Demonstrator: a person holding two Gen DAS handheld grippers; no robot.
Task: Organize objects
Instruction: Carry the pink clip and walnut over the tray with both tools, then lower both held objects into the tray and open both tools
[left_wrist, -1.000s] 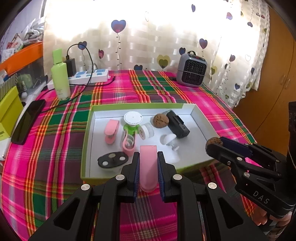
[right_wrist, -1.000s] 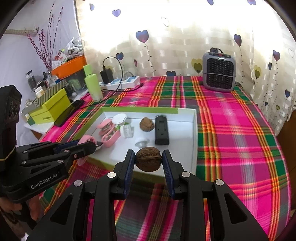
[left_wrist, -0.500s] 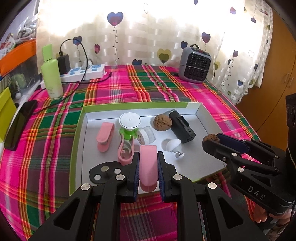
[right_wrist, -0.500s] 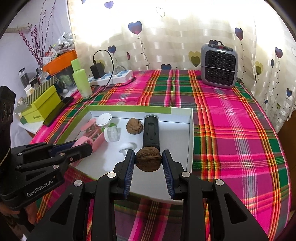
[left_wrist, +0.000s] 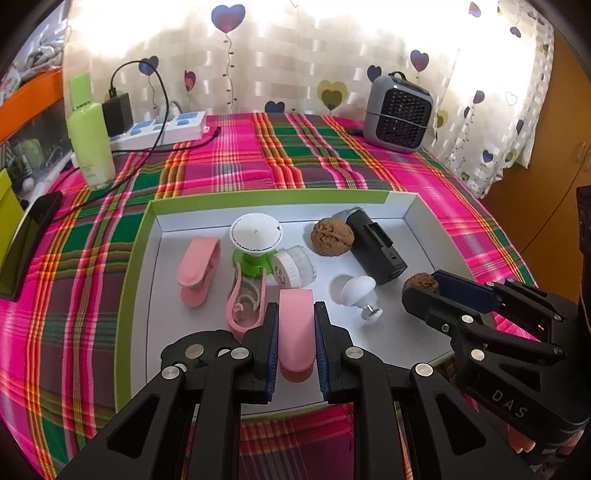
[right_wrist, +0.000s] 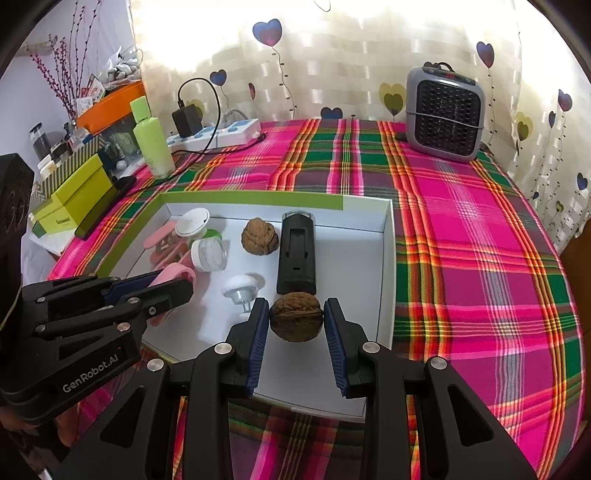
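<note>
Most of the sorting looks done. The shallow white tray (left_wrist: 142, 236) with the green rim already holds, from its left side across, a pink clip (left_wrist: 197, 269), a white-topped green stand (left_wrist: 255, 240) with a small round jar (left_wrist: 295, 266) lying against it, a curly pink clip (left_wrist: 245, 306), a white knob (left_wrist: 357, 291), a walnut (left_wrist: 331, 236) and a black block (left_wrist: 375, 245).

Two pieces are not yet set down. The left gripper (left_wrist: 295, 332) is pinching another pink clip (left_wrist: 295, 328) between its pads, held over the near edge of the tray just beside the curly one. The right gripper (right_wrist: 295, 321) is clamped on a second walnut (right_wrist: 295, 321), poised over the tray's near right part, close to the end of the black block.

I would say only these two drops are left, and nothing else seems to lie loose on the plaid cloth (right_wrist: 461, 229) waiting to be gathered.

The left half of the tray is crowded, so the clip has little bare floor; the right half is freer, though the walnut could roll once let go. The two grippers hang close together and could knock each other.

Around stand a green bottle (left_wrist: 90, 144), a power strip (left_wrist: 166, 129) with its cord, a phone (left_wrist: 29, 243) off to the left, and a small grey heater (right_wrist: 445, 114) at the far right.
</note>
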